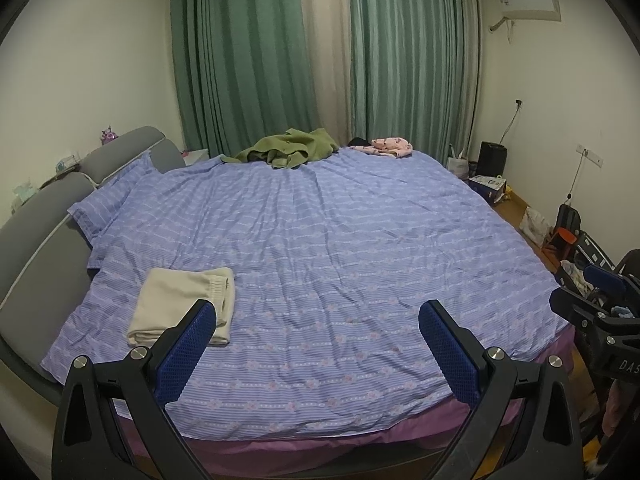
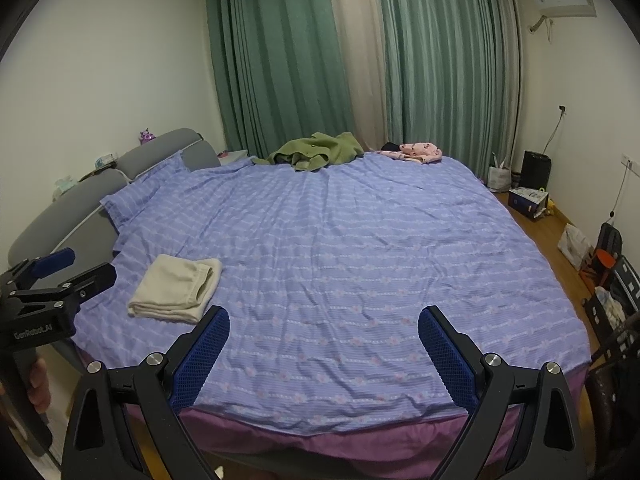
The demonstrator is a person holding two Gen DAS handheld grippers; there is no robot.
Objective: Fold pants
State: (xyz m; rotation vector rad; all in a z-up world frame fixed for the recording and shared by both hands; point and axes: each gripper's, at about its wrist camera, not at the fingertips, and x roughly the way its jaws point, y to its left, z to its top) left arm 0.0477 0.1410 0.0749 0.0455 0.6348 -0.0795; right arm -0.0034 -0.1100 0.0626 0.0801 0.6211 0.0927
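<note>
White lettering "GenRobot.AI" runs along the black body of the left gripper (image 2: 60,276), at the right wrist view's left edge. Letters "DA5", cut off, mark the right gripper (image 1: 600,292) at the left wrist view's right edge.

Your cream pants (image 1: 182,304) lie folded into a flat, neat rectangle on the bed (image 1: 320,240), near its left side just beside the headboard, the elastic waistband showing along the far right edge.

A wide bed (image 2: 340,264) with a striped lilac cover filled the room, its grey padded headboard (image 2: 160,156) against the left wall. Green curtains (image 2: 280,60) hung closed behind it, an air conditioner (image 2: 566,0) sat high on the right, and a wooden floor (image 2: 540,232) ran alongside.
</note>
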